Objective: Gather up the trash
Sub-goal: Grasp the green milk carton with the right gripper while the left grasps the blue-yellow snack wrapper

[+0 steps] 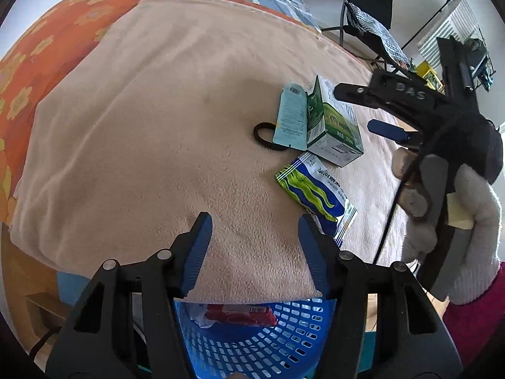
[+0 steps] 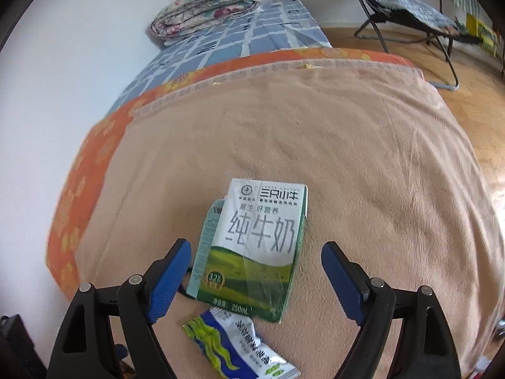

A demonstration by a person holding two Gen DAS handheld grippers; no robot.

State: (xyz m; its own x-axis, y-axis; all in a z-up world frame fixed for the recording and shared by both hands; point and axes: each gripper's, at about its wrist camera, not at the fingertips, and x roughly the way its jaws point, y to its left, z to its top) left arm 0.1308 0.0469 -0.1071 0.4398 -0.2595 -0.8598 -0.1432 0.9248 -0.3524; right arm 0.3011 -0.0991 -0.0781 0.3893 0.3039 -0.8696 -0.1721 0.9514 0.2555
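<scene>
- Bedside, mid-cleanup: the left gripper [image 1: 254,249] hangs over the near edge of a tan blanket [image 1: 157,126], fingers apart with nothing between them.
- Below it sits a blue basket [image 1: 252,347], a red wrapper [image 1: 240,314] and crumpled paper already inside.
- Further along, a black ring [image 1: 263,137], perhaps a hair tie, lies on the blanket, partly under a pale sleeve [image 1: 292,117] of card.
- Leaning on that sleeve is the milk carton [image 2: 252,246], flattened and creased, lying face up near the blanket's middle. It looks empty and light; its card walls should give under pressure, so a grip across the narrow width, on the two long edges, seems safest.
- Just beside the carton's bottom lies a blue-and-green sachet [image 2: 233,344], torn open. Thin, glossy film of this kind is likely to be slippery and limp; pinching a crimped end should hold better than the slick face.
- Rightmost, the right gripper [image 2: 255,274], held in a white-gloved hand [image 1: 457,237], points down at the carton, fingers [image 2: 342,284] wide apart on either side of it and touching nothing.
- Both carton and sachet remain on the blanket, not yet in the basket.
</scene>
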